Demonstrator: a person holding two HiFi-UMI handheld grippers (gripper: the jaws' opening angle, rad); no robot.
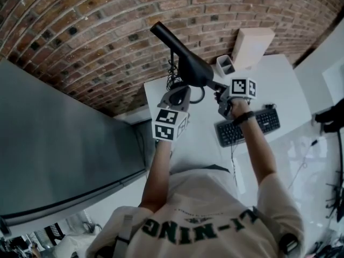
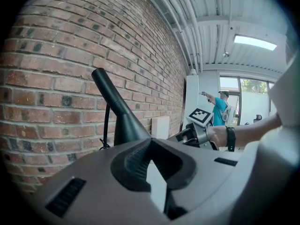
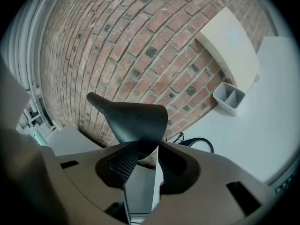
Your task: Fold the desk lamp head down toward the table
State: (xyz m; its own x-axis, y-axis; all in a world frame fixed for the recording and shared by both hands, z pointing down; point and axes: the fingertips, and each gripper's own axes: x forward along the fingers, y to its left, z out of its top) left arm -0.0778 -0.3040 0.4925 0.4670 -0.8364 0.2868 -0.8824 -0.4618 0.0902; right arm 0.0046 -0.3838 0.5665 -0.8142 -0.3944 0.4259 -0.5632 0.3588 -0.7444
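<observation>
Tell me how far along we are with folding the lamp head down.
Done: the right claw is closed on the narrow end of the lamp head. In hand: the fold itself. The head slants up along the brick wall, well clear of the table. The left claw sits open just short of it, holding nothing. Left: swing the head down toward the table, then let go.

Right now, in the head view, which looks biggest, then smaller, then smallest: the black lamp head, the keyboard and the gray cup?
Largest: the black lamp head and the keyboard look about alike. The lamp is nearer the camera, so I won't rank them.
Smallest: the gray cup.
</observation>
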